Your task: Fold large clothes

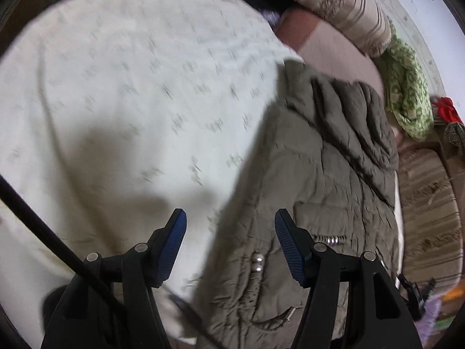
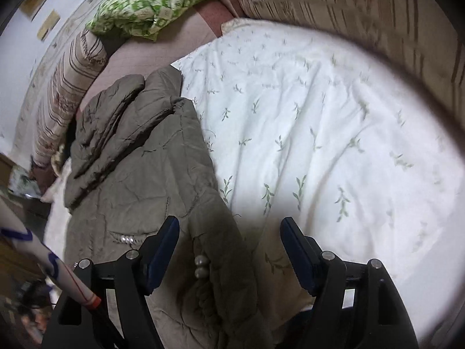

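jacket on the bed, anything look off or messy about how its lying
The olive quilted jacket lies bunched at the edge of the white leaf-print sheet, with deep folds at its far end and its near edge doubled over by the snaps. Nothing looks torn or spilled.

Both point steeply down over the jacket (image 2: 139, 168), left gripper (image 1: 231, 241) and right gripper (image 2: 229, 250) each with jaws apart, pads gripping nothing.
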